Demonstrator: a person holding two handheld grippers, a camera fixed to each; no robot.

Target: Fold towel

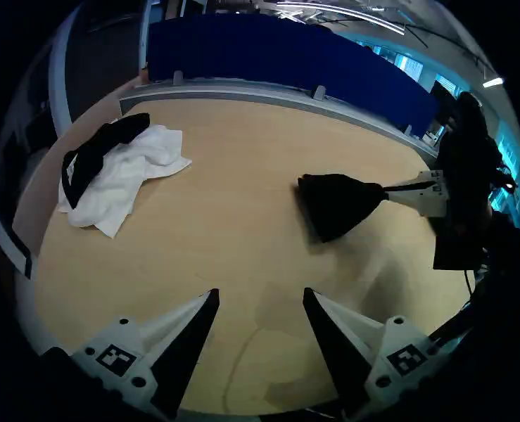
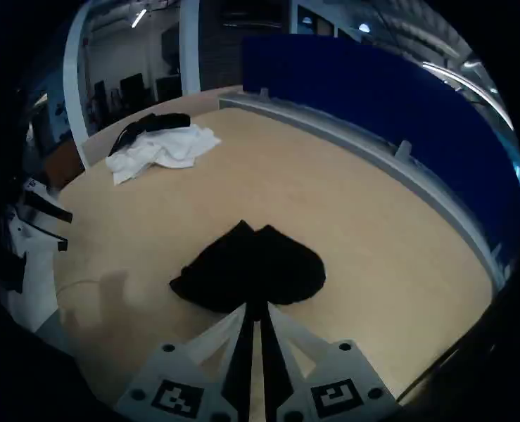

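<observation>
We see the left gripper (image 1: pixel 260 294) with its fingers spread wide above the bare table (image 1: pixel 260 155), holding nothing. The right gripper (image 2: pixel 257 307) has its fingers pressed nearly together on the near edge of the black towel (image 2: pixel 252 271), which lies bunched mid-table and draws to a point at the fingertips. Well apart, near the far corner, a crumpled white cloth (image 1: pixel 136 172) has a dark cloth (image 1: pixel 94 151) lying on it, possibly another towel, though we cannot tell.
</observation>
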